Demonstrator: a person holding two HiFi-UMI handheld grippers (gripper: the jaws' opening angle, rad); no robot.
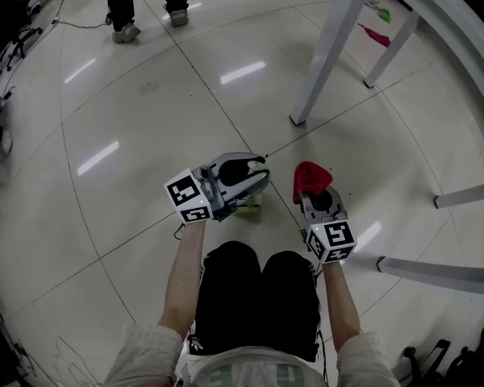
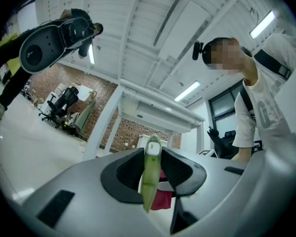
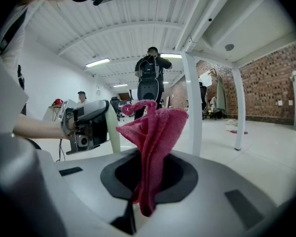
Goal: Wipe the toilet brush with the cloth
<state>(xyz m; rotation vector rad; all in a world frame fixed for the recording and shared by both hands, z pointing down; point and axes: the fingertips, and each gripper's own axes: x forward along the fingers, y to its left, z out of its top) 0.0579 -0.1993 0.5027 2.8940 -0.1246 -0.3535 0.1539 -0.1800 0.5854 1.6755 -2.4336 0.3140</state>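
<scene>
Crimson terry cloth [image 3: 155,132], soft and crumpled, hangs pinched between the jaws of the right gripper [image 3: 149,177]. The left gripper [image 1: 254,182] is clamped on the toilet brush [image 2: 150,177], gripping its slim, smooth, pale-green plastic handle. Both hang over the glossy tiled floor [image 1: 145,95], near each other but apart, so wiping seems not yet begun. The cloth must still meet the brush and rub along it.
</scene>
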